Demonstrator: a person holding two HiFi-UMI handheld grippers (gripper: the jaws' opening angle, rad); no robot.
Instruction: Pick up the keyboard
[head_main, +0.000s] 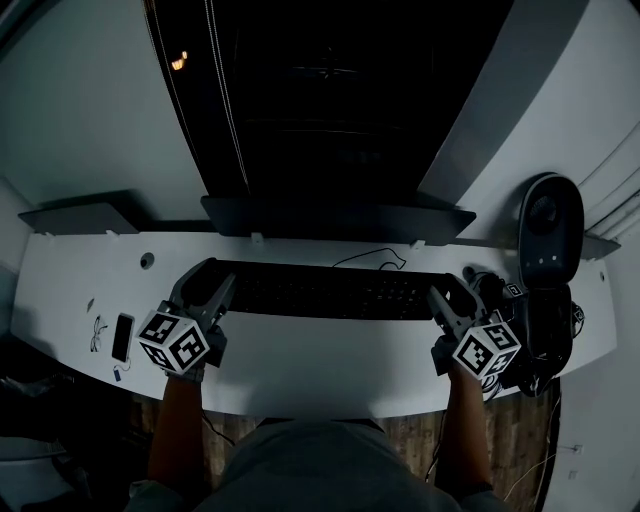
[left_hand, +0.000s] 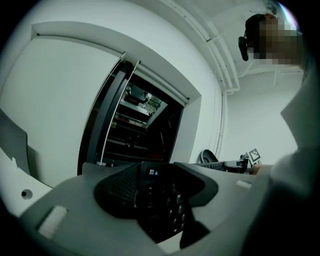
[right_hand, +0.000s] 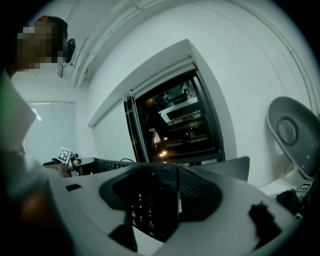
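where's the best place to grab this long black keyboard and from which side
By its two short ends, one gripper from each side. The long black keyboard is thin, flat and wide, so one central grip would likely let it tip. Here the left gripper and right gripper each clamp one end.

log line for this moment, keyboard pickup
phase: keyboard gripped at both ends | left gripper: shut on keyboard | right gripper: shut on keyboard | desk: white, under keyboard
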